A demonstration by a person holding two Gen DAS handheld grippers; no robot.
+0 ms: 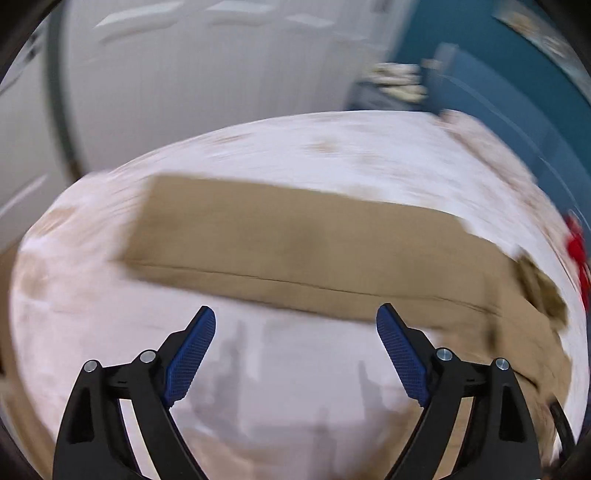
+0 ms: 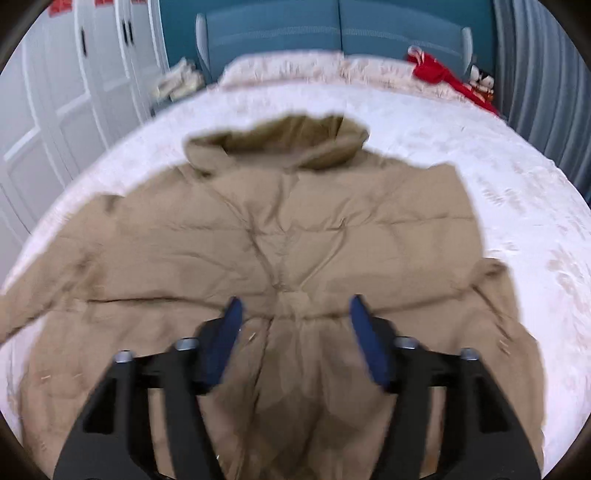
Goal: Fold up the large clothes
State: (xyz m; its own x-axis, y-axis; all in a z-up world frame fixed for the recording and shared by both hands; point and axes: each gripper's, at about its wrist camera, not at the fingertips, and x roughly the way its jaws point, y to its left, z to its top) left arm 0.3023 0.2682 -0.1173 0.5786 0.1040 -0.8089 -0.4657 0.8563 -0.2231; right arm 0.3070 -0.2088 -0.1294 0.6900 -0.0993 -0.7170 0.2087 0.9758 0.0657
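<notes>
Tan hooded puffer jacket (image 2: 280, 236) lies spread flat on the bed's pale patterned bedspread (image 2: 517, 192), hood (image 2: 291, 144) toward the blue headboard (image 2: 332, 26). One sleeve (image 1: 295, 243) extends straight out to the side as a long tan band across the bedspread; this is the part the left wrist view shows. The other sleeve appears to lie along the body on the opposite side, but blur makes its edge hard to tell.

Left gripper (image 1: 295, 321): jaws spread wide, nothing between them, held over bare bedspread just short of the sleeve's near edge. Not touching fabric as far as visible.

Right gripper (image 2: 295, 314): jaws spread, empty, positioned over the lower middle of the jacket where the quilting creases converge. Cannot tell whether the tips touch the cloth.

Both views motion-blurred.

Progress, judged: early. Garment is laid out and roughly smoothed, which looks like the preparatory step done. No fold visible in the body; hem, hood and the extended sleeve all unfolded. Remaining: bring the sleeves in across the body, fold the sides or the hood down, then fold the length over into a compact stack.

Background: red cloth (image 2: 443, 74) at the head of the bed, white wardrobe doors (image 2: 55, 92) to the side.
</notes>
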